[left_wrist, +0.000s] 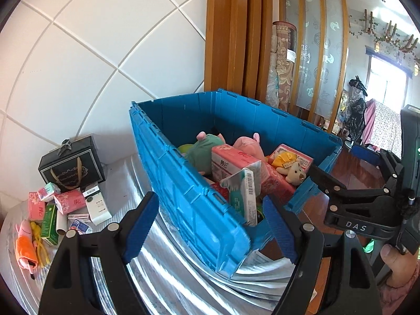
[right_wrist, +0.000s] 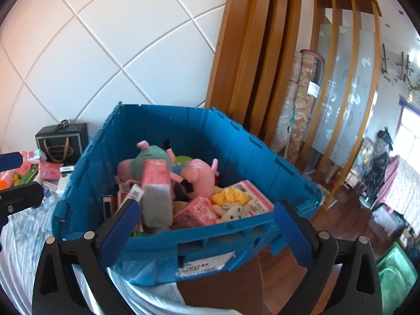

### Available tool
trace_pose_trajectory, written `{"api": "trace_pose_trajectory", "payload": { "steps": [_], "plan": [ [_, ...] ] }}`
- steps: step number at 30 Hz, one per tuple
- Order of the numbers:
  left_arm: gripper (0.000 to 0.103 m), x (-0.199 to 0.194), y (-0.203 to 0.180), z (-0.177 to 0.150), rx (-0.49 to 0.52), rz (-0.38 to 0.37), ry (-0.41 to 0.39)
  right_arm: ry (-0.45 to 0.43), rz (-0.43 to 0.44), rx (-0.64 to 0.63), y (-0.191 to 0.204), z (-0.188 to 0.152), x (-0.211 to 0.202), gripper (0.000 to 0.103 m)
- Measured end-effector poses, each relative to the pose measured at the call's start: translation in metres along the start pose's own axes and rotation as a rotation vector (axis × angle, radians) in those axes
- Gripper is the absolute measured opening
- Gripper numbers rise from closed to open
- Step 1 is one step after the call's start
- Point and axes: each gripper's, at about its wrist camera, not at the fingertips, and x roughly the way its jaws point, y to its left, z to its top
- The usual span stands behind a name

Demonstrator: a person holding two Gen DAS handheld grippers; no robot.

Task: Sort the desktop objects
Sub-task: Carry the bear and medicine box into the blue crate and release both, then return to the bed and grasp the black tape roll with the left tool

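Note:
A blue plastic crate stands on the table and holds pink tissue packs, plush pigs, a small doll in a yellow hat and boxes. My left gripper is open and empty, hovering at the crate's near side wall. My right gripper is open and empty, just in front of the crate's near rim. It also shows at the right of the left wrist view. A pile of loose items lies on the table to the left: tissue packs, a green box, a plush toy.
A black gift box stands against the white tiled wall behind the pile. A silvery striped cloth covers the table. Wooden slats and a rolled rug stand behind the crate. The wooden floor lies to the right.

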Motion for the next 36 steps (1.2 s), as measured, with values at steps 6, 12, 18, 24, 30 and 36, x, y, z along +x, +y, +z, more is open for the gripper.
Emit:
{"api": "trace_pose_trajectory", "payload": {
  "steps": [6, 12, 18, 24, 30, 36],
  "plan": [
    [0.081, -0.023, 0.046, -0.030, -0.049, 0.074, 0.014, -0.030, 0.092, -0.015, 0.055, -0.001, -0.029, 0.103],
    [0.081, -0.037, 0.112, -0.060, -0.136, 0.136, 0.079, -0.051, 0.218, -0.065, 0.124, 0.010, -0.042, 0.103],
    [0.081, -0.044, 0.190, -0.098, -0.242, 0.310, 0.136, -0.043, 0.334, -0.135, 0.198, 0.018, -0.037, 0.103],
    [0.081, -0.037, 0.268, -0.144, -0.346, 0.391, 0.218, 0.009, 0.435, -0.144, 0.262, 0.020, -0.006, 0.103],
    [0.081, -0.004, 0.329, -0.184, -0.397, 0.478, 0.312, 0.146, 0.487, -0.158, 0.315, 0.015, 0.064, 0.103],
    [0.081, 0.059, 0.377, -0.206, -0.465, 0.459, 0.428, 0.334, 0.474, -0.268, 0.379, -0.020, 0.150, 0.103]
  ]
}}
